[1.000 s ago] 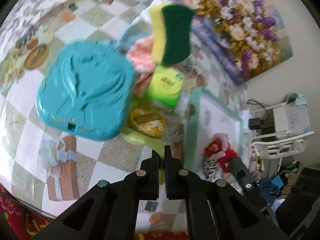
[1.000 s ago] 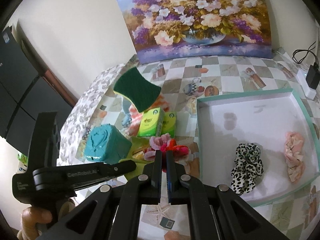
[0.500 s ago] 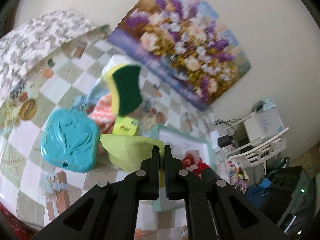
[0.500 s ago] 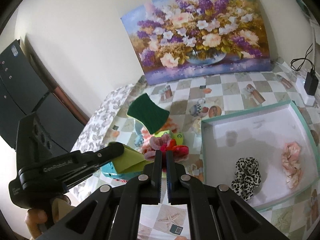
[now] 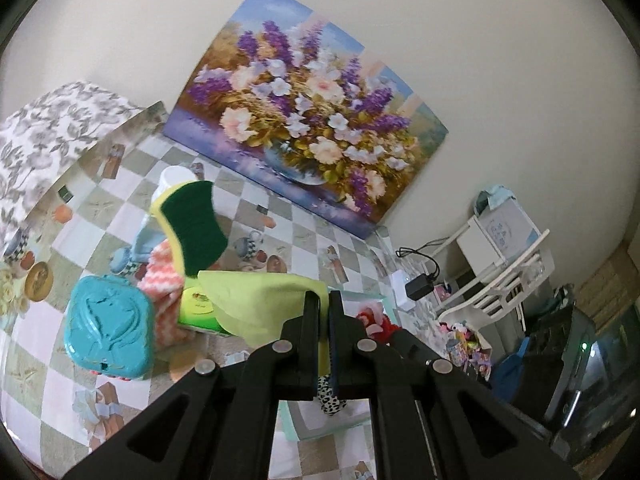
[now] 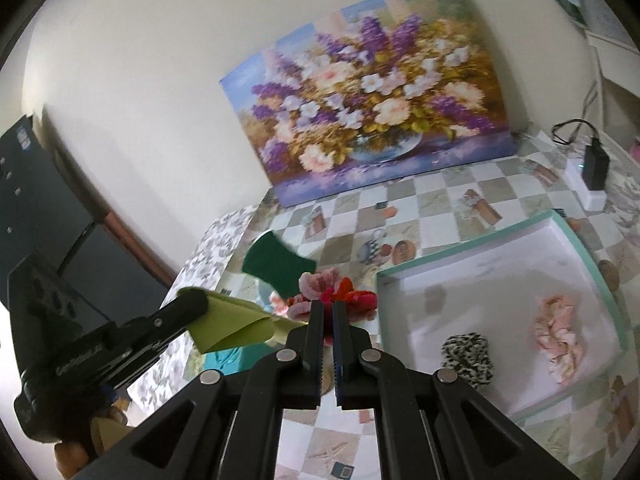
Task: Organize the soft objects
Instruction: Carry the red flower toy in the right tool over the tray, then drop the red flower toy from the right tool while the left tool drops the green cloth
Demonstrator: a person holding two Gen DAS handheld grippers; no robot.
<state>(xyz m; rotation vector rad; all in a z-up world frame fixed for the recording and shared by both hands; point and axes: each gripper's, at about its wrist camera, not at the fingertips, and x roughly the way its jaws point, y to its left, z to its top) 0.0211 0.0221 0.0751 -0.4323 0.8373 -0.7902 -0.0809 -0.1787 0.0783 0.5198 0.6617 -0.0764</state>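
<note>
Left gripper [image 6: 199,303] clamped shut on the lime cloth [image 6: 232,326], right gripper [image 6: 328,308] pinched shut on the red-pink scrunchie [image 6: 340,294], cloth trailing left-to-right just beside right fingers, open tray [image 6: 576,240] to right of both, so right hand nearer imo.

text: "GenRobot.AI" — on left hand-held gripper [image 6: 192,308] body | other labels — too blurred to read
</note>
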